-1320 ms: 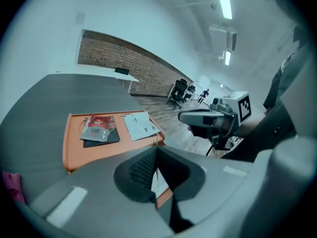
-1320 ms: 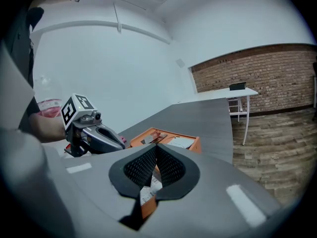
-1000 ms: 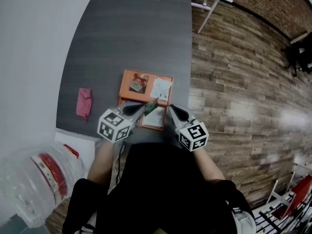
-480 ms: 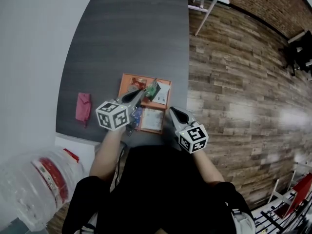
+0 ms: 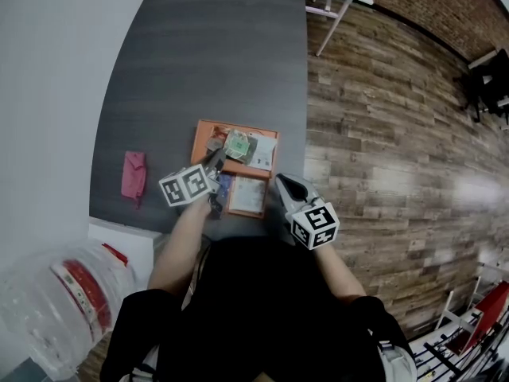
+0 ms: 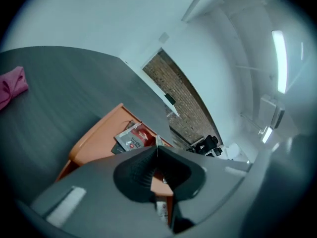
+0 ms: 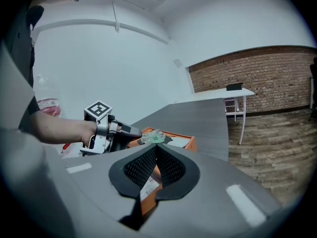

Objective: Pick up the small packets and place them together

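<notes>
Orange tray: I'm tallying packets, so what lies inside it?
A red packet and a white packet lie inside the orange tray, a second white packet nearer the person. The green packet, pinched by the left gripper, hovers over the middle and covers whatever lies beneath.

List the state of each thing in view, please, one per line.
Left tongs: shut on small green flat packet.
Right tongs: shut, empty.
Orange rectangular tray: resting on grey table, holds packets.
Red-and-white packet: lying flat in the tray.
Pink cloth: crumpled, on the table.
</notes>
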`<state>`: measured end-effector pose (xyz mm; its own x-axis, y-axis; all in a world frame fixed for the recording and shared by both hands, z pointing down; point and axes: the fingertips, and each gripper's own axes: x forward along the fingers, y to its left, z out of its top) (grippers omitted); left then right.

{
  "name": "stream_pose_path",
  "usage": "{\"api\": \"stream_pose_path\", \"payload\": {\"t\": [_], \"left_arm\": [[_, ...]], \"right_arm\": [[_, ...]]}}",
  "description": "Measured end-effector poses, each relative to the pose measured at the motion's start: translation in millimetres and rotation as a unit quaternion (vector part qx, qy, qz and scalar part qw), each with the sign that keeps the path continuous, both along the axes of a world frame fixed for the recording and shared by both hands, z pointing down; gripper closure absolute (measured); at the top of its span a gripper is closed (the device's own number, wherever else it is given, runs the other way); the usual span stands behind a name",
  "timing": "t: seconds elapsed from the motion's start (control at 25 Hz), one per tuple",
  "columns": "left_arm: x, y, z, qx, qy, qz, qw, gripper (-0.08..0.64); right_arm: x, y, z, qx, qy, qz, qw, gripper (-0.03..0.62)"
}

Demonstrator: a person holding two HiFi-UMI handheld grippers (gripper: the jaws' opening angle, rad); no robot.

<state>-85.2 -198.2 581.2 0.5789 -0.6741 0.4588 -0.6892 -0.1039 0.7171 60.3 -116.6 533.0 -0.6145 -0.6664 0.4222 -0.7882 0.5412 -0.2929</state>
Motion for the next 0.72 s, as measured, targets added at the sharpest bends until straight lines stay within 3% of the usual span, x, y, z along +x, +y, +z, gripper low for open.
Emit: {"api": "stream_pose_path", "payload": {"t": [0.04, 0.16, 0.4, 0.72], "left_arm": [[0.3, 1.1, 3.0, -0.004, -0.002, 0.002, 1.0000, 0.552], [1.1, 2.8, 6.5, -0.008, -0.011, 0.009, 0.9999, 0.429], [2.4, 7.8, 3.4, 0.016, -0.075, 0.058, 0.9953, 0.293], [4.8, 17.6, -29.3, 0.109, -0.111, 0.095, 0.9832, 0.308]], "right_arm": [[-0.7, 0.0, 0.3, -0.001, 0.001, -0.002, 1.000, 0.591], [-3.0, 0.4, 0.7, -0.002, 0.003, -0.008, 1.000, 0.591], [-4.7, 0.3, -0.9, 0.000, 0.004, -0.013, 1.000, 0.591], [-10.8, 0.5, -8.0, 0.013, 0.002, -0.008, 1.000, 0.591]]}}
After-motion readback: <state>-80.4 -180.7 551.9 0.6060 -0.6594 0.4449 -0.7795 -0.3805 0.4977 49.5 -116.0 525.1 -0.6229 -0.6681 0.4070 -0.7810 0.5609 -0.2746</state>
